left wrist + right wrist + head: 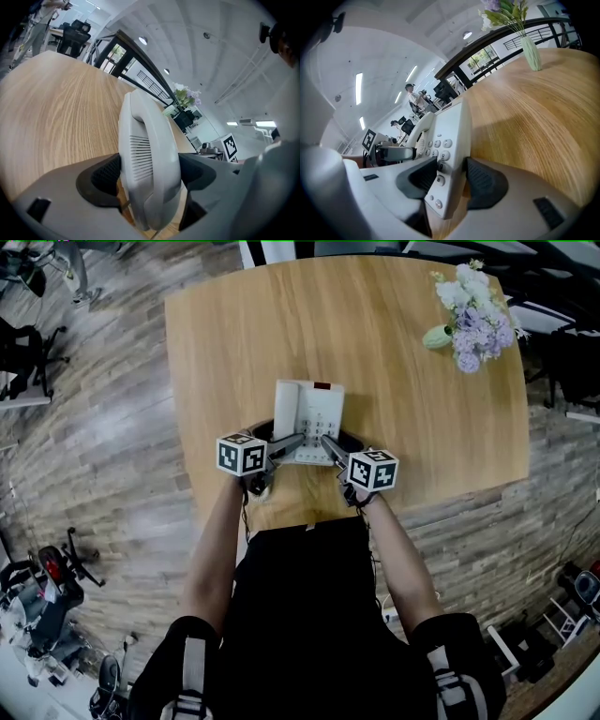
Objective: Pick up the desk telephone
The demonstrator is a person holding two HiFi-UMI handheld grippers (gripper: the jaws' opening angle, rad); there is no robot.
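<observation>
Wooden surface [412, 399] carries a white telephone [309, 409] near its front edge, with flowers [473, 315] at the far right corner. The left gripper [151, 180] has its fingers clamped on the handset [149, 150]. The right gripper [452, 178] has its fingers closed, seemingly tight, on the telephone's keypad side.

Only a "#" can be read, on one key [439, 180] of the telephone [452, 136]; the other keys' marks are too small.

Even, bright ceiling light [358, 88] — soft shadows, sharp centres, heavy fisheye bending and dark corners.
</observation>
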